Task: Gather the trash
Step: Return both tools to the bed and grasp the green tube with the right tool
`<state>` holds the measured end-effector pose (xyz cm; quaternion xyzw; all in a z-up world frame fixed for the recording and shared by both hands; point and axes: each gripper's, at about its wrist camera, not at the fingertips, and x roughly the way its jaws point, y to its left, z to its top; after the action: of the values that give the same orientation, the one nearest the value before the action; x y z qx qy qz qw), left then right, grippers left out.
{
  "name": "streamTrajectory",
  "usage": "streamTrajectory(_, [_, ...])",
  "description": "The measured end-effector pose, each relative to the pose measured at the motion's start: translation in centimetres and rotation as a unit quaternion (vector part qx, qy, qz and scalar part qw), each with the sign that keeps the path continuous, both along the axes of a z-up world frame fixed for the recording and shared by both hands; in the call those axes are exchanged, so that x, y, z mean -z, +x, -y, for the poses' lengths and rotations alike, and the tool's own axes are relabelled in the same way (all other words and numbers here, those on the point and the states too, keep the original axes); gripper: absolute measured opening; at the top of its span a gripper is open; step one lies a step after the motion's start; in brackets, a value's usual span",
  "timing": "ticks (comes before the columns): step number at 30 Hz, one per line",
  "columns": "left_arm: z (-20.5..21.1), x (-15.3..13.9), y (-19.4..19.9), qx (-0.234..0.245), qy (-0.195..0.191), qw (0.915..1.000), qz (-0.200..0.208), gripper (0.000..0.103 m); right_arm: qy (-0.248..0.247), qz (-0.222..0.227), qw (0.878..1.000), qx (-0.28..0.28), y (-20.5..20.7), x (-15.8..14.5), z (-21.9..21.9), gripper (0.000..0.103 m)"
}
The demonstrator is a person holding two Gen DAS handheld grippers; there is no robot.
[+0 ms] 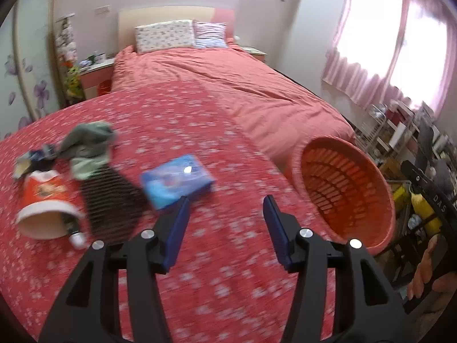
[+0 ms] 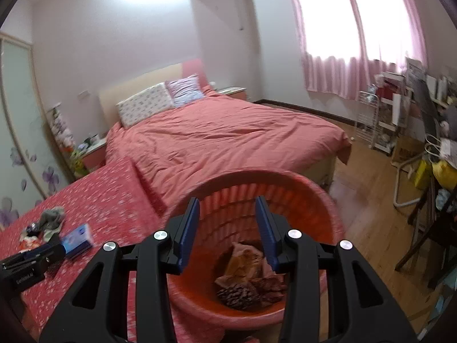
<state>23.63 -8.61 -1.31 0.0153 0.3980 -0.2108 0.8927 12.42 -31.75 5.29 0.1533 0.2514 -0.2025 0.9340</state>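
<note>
Tongs apart and empty on both sides: left gripper [image 1: 227,201] faces the blue packet [image 1: 177,180] just ahead. Right gripper [image 2: 227,204] hangs over the basket [image 2: 328,200], where wrappers [image 2: 248,274] already lie.

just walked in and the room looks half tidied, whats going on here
A person with a gripper in each hand is clearing trash off a red flowered cloth. The right gripper hangs open and empty over an orange basket that already holds crumpled wrappers. The left gripper is open and empty too, aimed near a blue packet. A tipped red cup, a dark wrapper and a grey-green cloth still lie there.
</note>
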Motion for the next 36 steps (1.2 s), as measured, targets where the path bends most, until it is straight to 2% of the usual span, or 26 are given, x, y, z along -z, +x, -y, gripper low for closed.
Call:
streamTrajectory(7, [-6.6,-0.7,-0.1,-0.056,-0.002,0.9984,0.001,0.054,-0.006,-0.014,0.998,-0.059,1.6,-0.1,-4.5,0.042])
streamTrajectory(19, [-15.9,-1.5,-1.5,-0.138,0.007,0.9903,0.016,0.055,0.008,-0.05,0.986,-0.16,4.8,1.4,-13.2,0.041])
streamTrajectory(32, [-22.8,-0.4,-1.9,-0.196,0.01,0.9804,0.013,0.055,0.038,-0.09,0.954,-0.282,7.2,3.4,-23.1,0.041])
streamTrajectory(36, [-24.9,-0.1,-1.9,-0.213,0.012,0.9769,0.012,0.055,0.043,-0.094,0.943,-0.316,7.9,3.8,-25.9,0.036])
